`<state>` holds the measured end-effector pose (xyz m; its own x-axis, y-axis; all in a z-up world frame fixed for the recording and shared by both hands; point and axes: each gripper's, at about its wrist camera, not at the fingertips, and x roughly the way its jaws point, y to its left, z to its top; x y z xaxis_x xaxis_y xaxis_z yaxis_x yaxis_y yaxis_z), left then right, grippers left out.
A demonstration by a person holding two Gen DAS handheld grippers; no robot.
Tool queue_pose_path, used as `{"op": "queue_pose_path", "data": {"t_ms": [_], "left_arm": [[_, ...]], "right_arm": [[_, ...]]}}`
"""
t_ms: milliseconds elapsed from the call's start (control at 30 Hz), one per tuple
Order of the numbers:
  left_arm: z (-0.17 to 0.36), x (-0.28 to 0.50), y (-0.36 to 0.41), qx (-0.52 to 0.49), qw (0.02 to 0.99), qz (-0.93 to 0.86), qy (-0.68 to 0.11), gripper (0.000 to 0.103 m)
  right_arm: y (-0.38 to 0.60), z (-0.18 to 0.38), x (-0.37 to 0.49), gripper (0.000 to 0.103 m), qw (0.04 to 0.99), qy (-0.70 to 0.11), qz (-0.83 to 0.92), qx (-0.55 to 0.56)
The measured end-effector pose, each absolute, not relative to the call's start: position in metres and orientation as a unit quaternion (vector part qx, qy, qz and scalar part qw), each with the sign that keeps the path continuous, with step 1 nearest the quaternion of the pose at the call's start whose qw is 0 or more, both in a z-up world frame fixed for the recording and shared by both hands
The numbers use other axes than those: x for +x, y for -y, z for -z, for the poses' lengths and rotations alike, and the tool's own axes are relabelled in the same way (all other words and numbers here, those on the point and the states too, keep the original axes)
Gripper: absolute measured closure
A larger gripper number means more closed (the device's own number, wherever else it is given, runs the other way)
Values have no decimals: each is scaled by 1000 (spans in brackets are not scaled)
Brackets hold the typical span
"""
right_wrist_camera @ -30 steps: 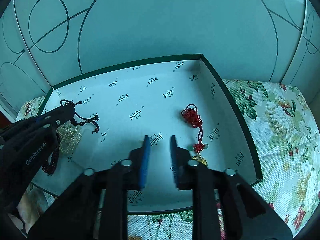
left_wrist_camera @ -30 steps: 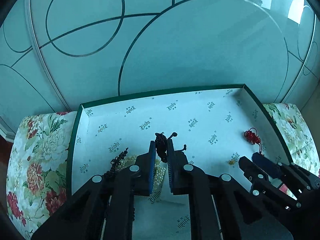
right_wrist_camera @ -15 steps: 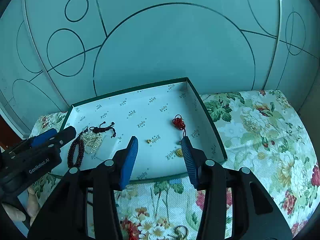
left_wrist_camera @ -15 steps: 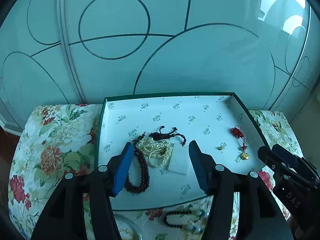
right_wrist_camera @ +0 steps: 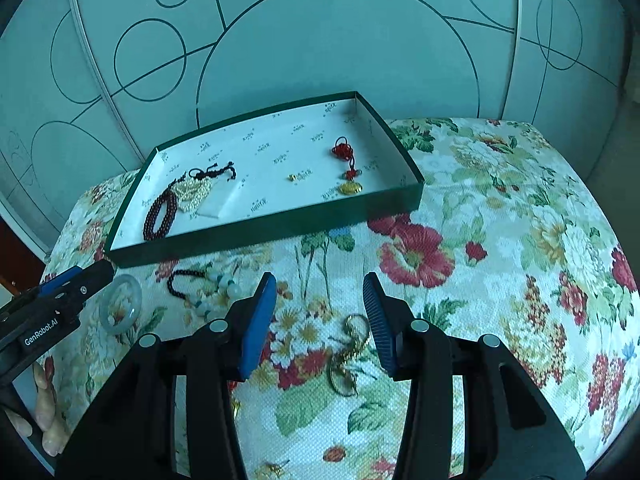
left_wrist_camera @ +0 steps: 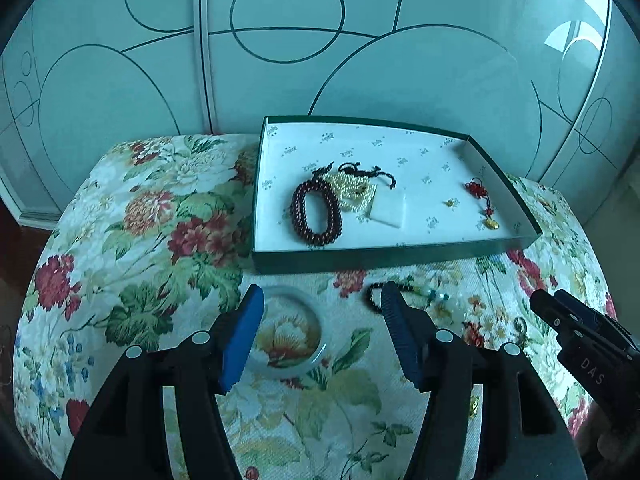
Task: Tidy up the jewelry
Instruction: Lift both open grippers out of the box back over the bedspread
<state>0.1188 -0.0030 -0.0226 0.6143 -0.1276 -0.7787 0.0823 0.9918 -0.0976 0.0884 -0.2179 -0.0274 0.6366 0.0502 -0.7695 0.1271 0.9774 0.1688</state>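
A green box (left_wrist_camera: 384, 258) (right_wrist_camera: 280, 224) with white lining holds a dark red bead bracelet (left_wrist_camera: 316, 212) (right_wrist_camera: 160, 216), a pearl strand (left_wrist_camera: 354, 194), a red knot charm (left_wrist_camera: 480, 196) (right_wrist_camera: 346, 152) and a small gold piece (right_wrist_camera: 294, 177). On the floral cloth lie a pale jade bangle (left_wrist_camera: 288, 332) (right_wrist_camera: 120, 308), a dark bead string with pale beads (left_wrist_camera: 400, 292) (right_wrist_camera: 208, 284) and a gold chain (right_wrist_camera: 348, 352). My left gripper (left_wrist_camera: 322, 332) is open and empty above the bangle. My right gripper (right_wrist_camera: 318, 316) is open and empty above the gold chain.
The floral cloth (right_wrist_camera: 500, 240) covers a cushioned surface whose edges fall away left and right. A frosted glass wall with circle lines (left_wrist_camera: 320, 60) stands right behind the box. A small gold item (right_wrist_camera: 276, 468) lies near the front edge.
Both grippers have opened and pulled back out of the box toward me. The dark cord bracelet left gripper held now lies in the box by the pearls.
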Motion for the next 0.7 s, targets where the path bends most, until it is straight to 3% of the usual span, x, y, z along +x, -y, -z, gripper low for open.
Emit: {"op": "queue_pose_path", "data": {"t_ms": [300,700], "left_arm": [[52,87,-17,-34,886,31,-461,42],[58,80,-29,-44,883,16,-467,42]], "right_arm": [[200,48,50,66,889,-449,14,94],[185,54,49,66,884,-459,-2,86]]}}
